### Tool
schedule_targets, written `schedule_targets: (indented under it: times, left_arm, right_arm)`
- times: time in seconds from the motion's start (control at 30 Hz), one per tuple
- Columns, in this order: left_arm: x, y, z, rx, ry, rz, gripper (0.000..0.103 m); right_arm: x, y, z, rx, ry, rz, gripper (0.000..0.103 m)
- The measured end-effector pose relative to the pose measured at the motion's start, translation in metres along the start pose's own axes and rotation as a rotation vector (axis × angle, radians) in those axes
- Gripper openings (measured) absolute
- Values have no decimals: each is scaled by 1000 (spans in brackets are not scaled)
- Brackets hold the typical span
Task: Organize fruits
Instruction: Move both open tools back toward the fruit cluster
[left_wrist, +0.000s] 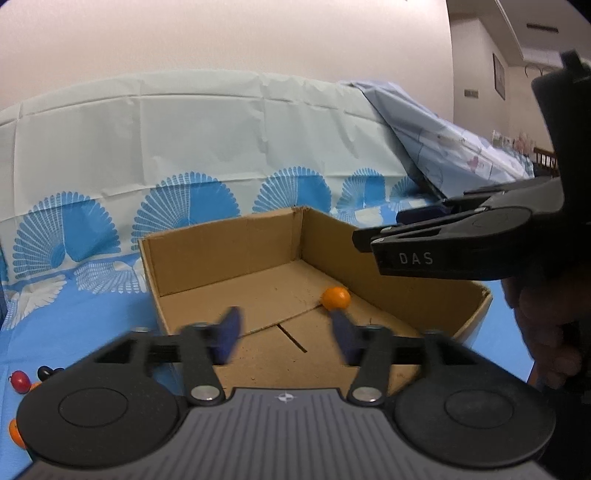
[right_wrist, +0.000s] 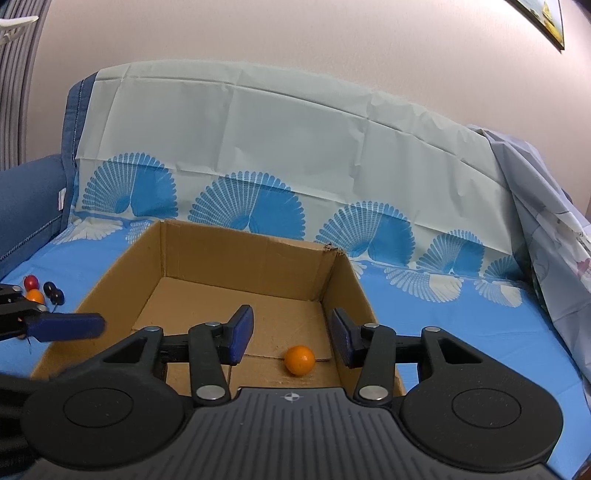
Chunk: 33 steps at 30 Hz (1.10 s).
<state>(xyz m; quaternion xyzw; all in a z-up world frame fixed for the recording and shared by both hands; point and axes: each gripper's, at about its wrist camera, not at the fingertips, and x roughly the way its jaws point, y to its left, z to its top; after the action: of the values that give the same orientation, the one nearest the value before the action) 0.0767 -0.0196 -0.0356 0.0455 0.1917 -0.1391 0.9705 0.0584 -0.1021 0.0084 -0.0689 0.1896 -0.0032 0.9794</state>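
A small orange (left_wrist: 335, 298) lies alone on the floor of an open cardboard box (left_wrist: 221, 254), near its right wall. My left gripper (left_wrist: 286, 334) hovers over the box's near edge, its blue fingers blurred, apart and empty. My right gripper (right_wrist: 291, 338) hangs above the box's near right corner, open, with the orange (right_wrist: 300, 360) on the floor below the gap, not touched. In the left wrist view the right gripper (left_wrist: 384, 229) reaches in from the right. More small fruits lie on the cloth left of the box: a red one (right_wrist: 31, 282), an orange one (right_wrist: 36, 295) and dark ones (right_wrist: 53, 290).
The box (right_wrist: 343, 280) sits on a blue cloth with a fan pattern (right_wrist: 461, 332) that also drapes up the back. A person's hand (left_wrist: 546, 332) holds the right gripper's handle. A blue cushion (right_wrist: 26, 206) stands at far left, and flowered fabric (right_wrist: 546, 221) at right.
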Motion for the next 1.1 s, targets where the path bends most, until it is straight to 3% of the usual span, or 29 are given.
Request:
schedule_targets:
  times: [0.2,0.27,0.37,0.53,0.7,0.8,0.87,0.97,1.1]
  left_arm:
    - [-24,14,2,-21,-85,114,68]
    - [-31,27,9,-53,-113,190,75]
    - [-39,56,25,-108,-113,258,76]
    - [-54,114,50,-150,-59,247,78]
    - [-66,147,49,-44,-19,263,78]
    - [-68,166,32,-63,0,277,58]
    - [-65,180,24,-164,52,297,31]
    - [-76,190,25,-245,-12,291,30]
    - [-82,199,24,-323,-42,302,30]
  right_arm:
    - [-3,12,6,29,-17,0,48]
    - [-5,18,8,32,-24,5,48]
    - [-8,30,10,32,-39,23,48]
    - [-13,47,15,49,-44,61,46]
    - [-17,67,18,46,-45,126,40]
    - [-23,81,20,26,-68,169,30]
    - [-26,91,20,9,-78,197,23]
    - [-29,104,20,-23,-86,238,20]
    - [-30,118,20,-61,-84,280,20]
